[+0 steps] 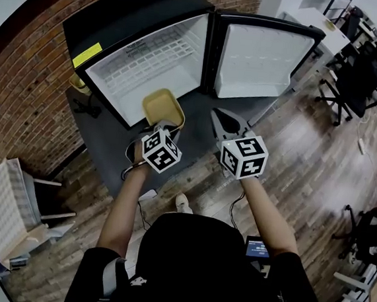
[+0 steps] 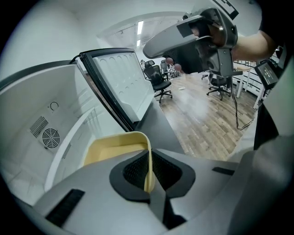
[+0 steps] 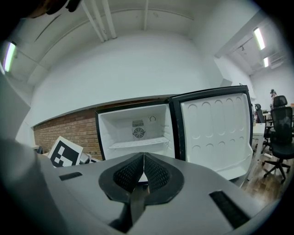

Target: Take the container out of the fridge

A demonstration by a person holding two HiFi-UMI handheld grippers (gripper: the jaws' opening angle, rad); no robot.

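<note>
A pale yellow container hangs in front of the open black mini fridge, outside its white cavity. My left gripper is shut on the container's near rim; in the left gripper view the yellow wall is pinched between the dark pads. My right gripper floats to the right of the container, shut with nothing between its jaws. In the right gripper view the fridge interior shows a bare wire shelf.
The fridge door stands swung wide to the right. The fridge sits on a dark mat against a brick wall. A white rack stands at the left. Office chairs and desks fill the right side on the wooden floor.
</note>
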